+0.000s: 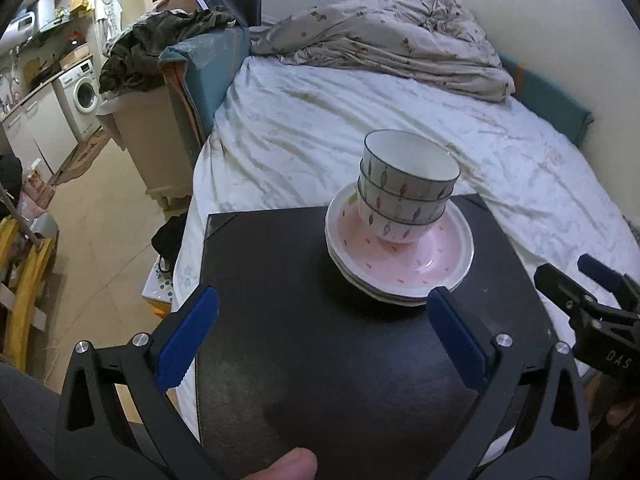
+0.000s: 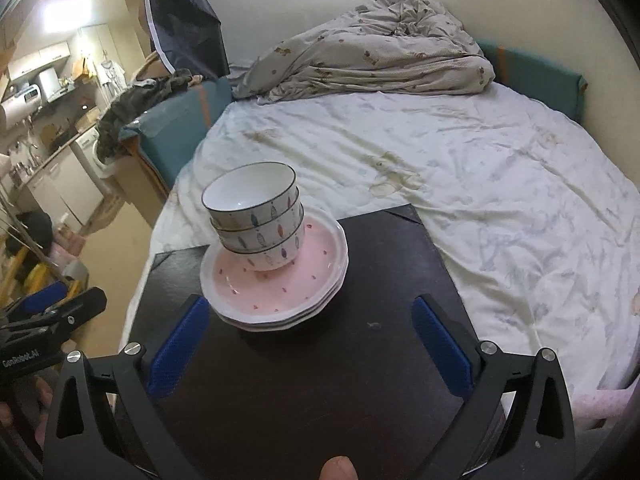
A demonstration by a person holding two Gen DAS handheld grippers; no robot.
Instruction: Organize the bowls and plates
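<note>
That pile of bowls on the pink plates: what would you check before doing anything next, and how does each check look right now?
1. Three bowls nested, none fallen: ok.
2. Bowls centred on the plates: not ok, they sit toward one edge.
3. Plates fully on the black board: ok.
4. Left gripper open, empty: ok.
5. Right gripper open, empty: ok.
6. Board steady on the bed: cannot tell.

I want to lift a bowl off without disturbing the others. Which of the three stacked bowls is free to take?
The top bowl: its white inside is open and empty, while the two below each hold a nested bowl.
</note>
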